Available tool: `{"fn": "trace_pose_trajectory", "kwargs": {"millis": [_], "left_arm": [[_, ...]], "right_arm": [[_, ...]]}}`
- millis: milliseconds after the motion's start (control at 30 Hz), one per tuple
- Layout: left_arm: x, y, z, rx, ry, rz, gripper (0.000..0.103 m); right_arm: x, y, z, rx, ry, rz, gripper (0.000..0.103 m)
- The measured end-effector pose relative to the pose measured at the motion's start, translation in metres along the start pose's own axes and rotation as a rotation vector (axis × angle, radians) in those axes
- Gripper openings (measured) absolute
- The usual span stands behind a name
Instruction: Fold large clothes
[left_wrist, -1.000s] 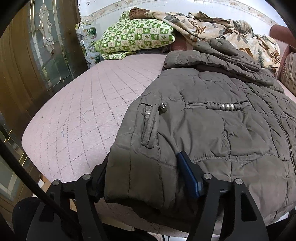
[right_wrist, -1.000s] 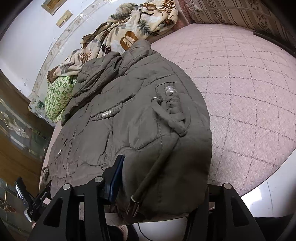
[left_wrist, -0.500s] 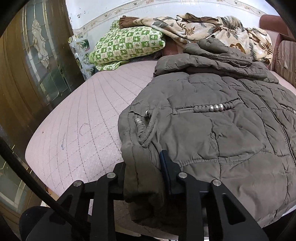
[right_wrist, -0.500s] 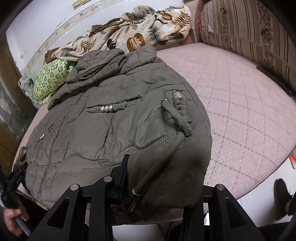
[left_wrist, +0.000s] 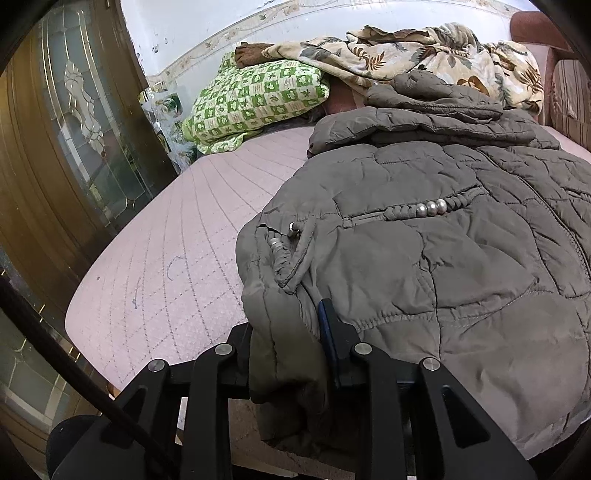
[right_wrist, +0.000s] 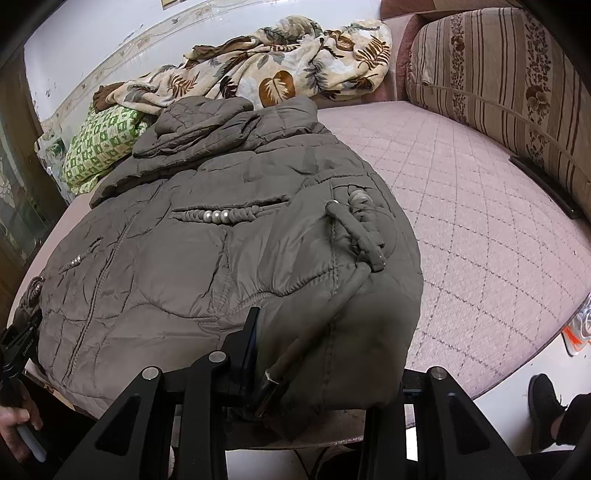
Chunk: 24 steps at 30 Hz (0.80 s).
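A large olive-grey quilted jacket (left_wrist: 443, 258) lies spread on the pink quilted mattress (left_wrist: 177, 251), hood toward the far pillows. My left gripper (left_wrist: 286, 325) is shut on the bunched hem at the jacket's left corner, with fabric pinched between the blue pads. In the right wrist view the same jacket (right_wrist: 221, 258) fills the middle. My right gripper (right_wrist: 328, 343) is shut on the hem's right corner, where a drawcord with a metal tip (right_wrist: 273, 376) hangs. Fabric hides its right finger. At the far left of that view a hand (right_wrist: 14, 417) holds the left gripper.
A green-checked pillow (left_wrist: 258, 99) and a leaf-print blanket (left_wrist: 424, 55) lie at the bed's far end. A striped cushion (right_wrist: 509, 92) borders the right side and a wooden glazed door (left_wrist: 74, 129) the left. A dark shoe (right_wrist: 543, 398) is on the floor.
Both grippers have gone from wide open around the hem to shut on it, bunching the fabric. Both views have rolled, the right one more.
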<state>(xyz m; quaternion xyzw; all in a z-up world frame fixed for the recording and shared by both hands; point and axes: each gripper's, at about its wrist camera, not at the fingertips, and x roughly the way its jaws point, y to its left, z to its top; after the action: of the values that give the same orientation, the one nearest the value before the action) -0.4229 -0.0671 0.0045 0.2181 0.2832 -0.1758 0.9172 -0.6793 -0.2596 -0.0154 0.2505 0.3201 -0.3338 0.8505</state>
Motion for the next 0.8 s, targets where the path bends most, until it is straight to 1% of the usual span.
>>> {"fn": "trace_pose_trajectory", "kwargs": {"millis": [267, 467, 600, 633, 667, 733, 800], "left_arm": [[0.000, -0.001, 0.000, 0.008, 0.007, 0.006, 0.029], [0.000, -0.001, 0.000, 0.005, 0.009, 0.006, 0.030], [0.001, 0.001, 0.000, -0.010, 0.016, 0.012, 0.036], [0.001, 0.002, 0.000, -0.011, 0.017, 0.009, 0.035], [0.001, 0.003, -0.001, -0.013, 0.014, 0.005, 0.033], [-0.001, 0.005, -0.001, -0.017, 0.007, -0.008, 0.025], [-0.004, 0.008, -0.001, -0.024, -0.006, -0.018, 0.021]], "right_arm": [[0.001, 0.004, 0.000, -0.018, 0.003, -0.019, 0.037], [0.001, 0.003, 0.000, -0.015, 0.004, -0.016, 0.037], [0.001, 0.000, -0.001, 0.008, 0.004, 0.003, 0.037], [0.000, -0.001, -0.001, 0.013, -0.001, 0.009, 0.036], [-0.002, -0.001, -0.001, 0.015, -0.008, 0.014, 0.034], [-0.006, -0.001, 0.000, 0.013, -0.028, 0.023, 0.032], [-0.010, 0.000, 0.001, 0.008, -0.046, 0.027, 0.030]]}}
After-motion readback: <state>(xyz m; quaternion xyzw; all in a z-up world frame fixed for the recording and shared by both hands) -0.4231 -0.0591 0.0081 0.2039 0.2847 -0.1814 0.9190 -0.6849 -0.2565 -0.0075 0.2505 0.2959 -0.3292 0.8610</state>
